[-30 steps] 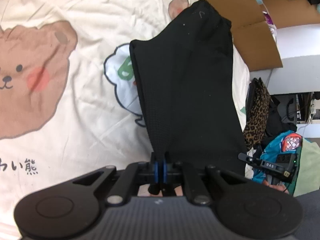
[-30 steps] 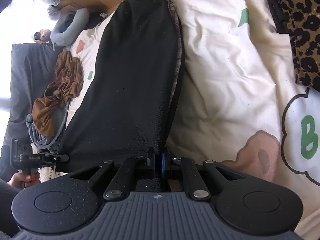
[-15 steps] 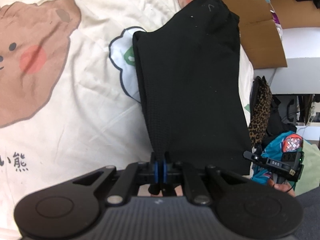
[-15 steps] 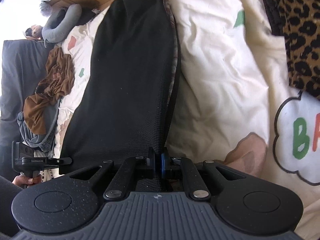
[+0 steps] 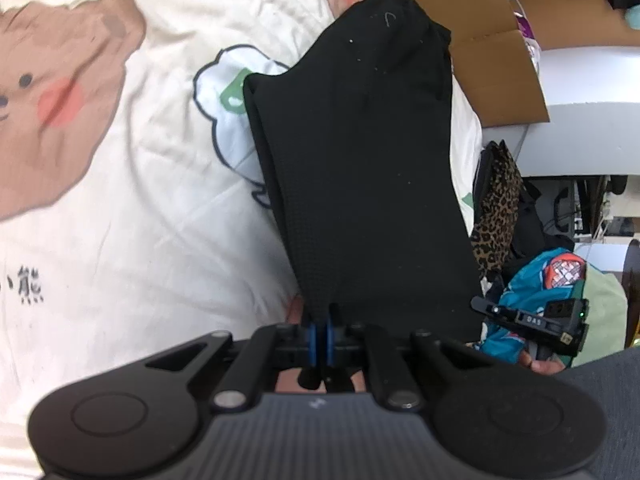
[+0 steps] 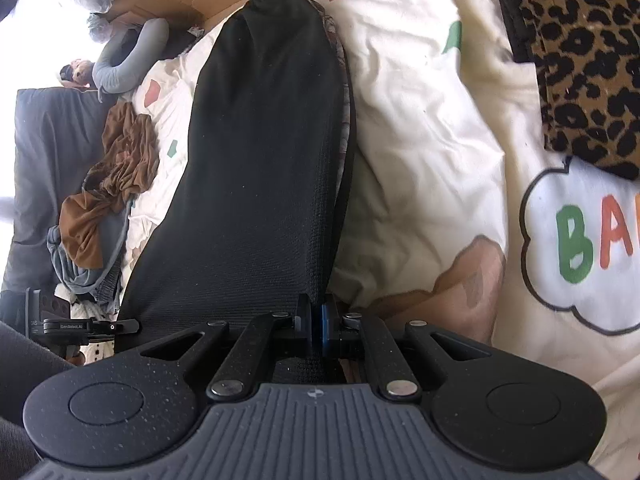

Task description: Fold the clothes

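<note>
Cream bedsheet (image 5: 160, 220) lies open leftward; leopard-print garment (image 6: 580, 60) and cardboard (image 5: 480, 60) crowd rightward.

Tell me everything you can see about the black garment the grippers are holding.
The black garment is a fine-textured, mesh-like knit, folded into a long narrow panel. Its near edge is pinched at one corner by the left gripper and at the other by the right gripper, both shut. The far end rests on the cream bear-print bedsheet.

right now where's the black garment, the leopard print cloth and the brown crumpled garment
black garment (image 5: 360, 160), left wrist view, middle of the hanging panel
leopard print cloth (image 6: 580, 60), right wrist view, middle of its spotted surface
brown crumpled garment (image 6: 116, 184), right wrist view, centre of the bunched folds
</note>
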